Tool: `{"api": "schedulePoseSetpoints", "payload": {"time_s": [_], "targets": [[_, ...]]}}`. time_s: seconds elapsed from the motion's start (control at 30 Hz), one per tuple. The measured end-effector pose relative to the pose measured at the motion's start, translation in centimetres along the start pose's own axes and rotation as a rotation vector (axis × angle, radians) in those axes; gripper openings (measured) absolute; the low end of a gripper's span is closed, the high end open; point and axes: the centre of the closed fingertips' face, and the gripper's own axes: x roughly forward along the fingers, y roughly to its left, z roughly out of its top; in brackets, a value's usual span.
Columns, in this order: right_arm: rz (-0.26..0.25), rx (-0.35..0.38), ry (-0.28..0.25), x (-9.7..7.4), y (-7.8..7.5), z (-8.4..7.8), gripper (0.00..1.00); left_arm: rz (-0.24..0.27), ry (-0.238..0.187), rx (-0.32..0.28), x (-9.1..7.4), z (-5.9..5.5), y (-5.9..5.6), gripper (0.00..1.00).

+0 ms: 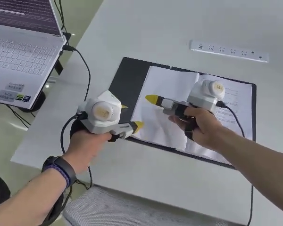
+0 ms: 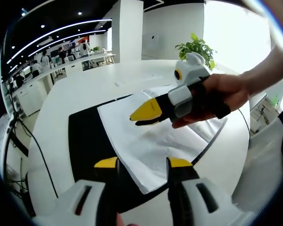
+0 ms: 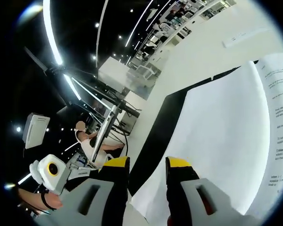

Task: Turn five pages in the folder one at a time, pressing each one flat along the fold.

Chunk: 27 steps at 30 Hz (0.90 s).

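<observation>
Under the right hand-held gripper, a black folder lies open on the white worktop.
Its jaws stand parted with nothing between them, hovering over the white left page, whose edge and the black cover lie just ahead of the tips. The left hand-held gripper sits near that page's closest corner, jaws also apart and empty; the corner shows in the gap, contact unclear. A power strip lies well beyond the right one, a laptop well off to the left one's left.
</observation>
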Motion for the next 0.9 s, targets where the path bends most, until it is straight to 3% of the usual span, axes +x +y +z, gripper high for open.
{"api": "schedulePoseSetpoints", "payload": {"time_s": [0.2, 0.3, 0.47, 0.67, 0.9], "targets": [[-0.033, 0.010, -0.014, -1.8, -1.5, 0.2, 0.27, -0.004, 0.047, 0.023, 1.3, -1.5, -0.3, 0.25], [-0.042, 0.013, -0.020, -2.6, -2.1, 0.2, 0.27, -0.013, 0.045, -0.013, 1.7, -2.0, -0.4, 0.22], [-0.055, 0.026, -0.044, -3.7, -3.1, 0.5, 0.26, 0.010, 0.098, 0.057, 2.9, -3.7, -0.3, 0.11], [-0.066, 0.005, -0.035, -5.1, -1.9, -0.4, 0.24, 0.013, 0.136, 0.073, 3.5, -5.4, -0.5, 0.05], [-0.080, -0.011, -0.034, -6.4, -2.1, -0.4, 0.22, 0.012, 0.138, 0.091, 3.5, -5.3, -0.6, 0.03]]}}
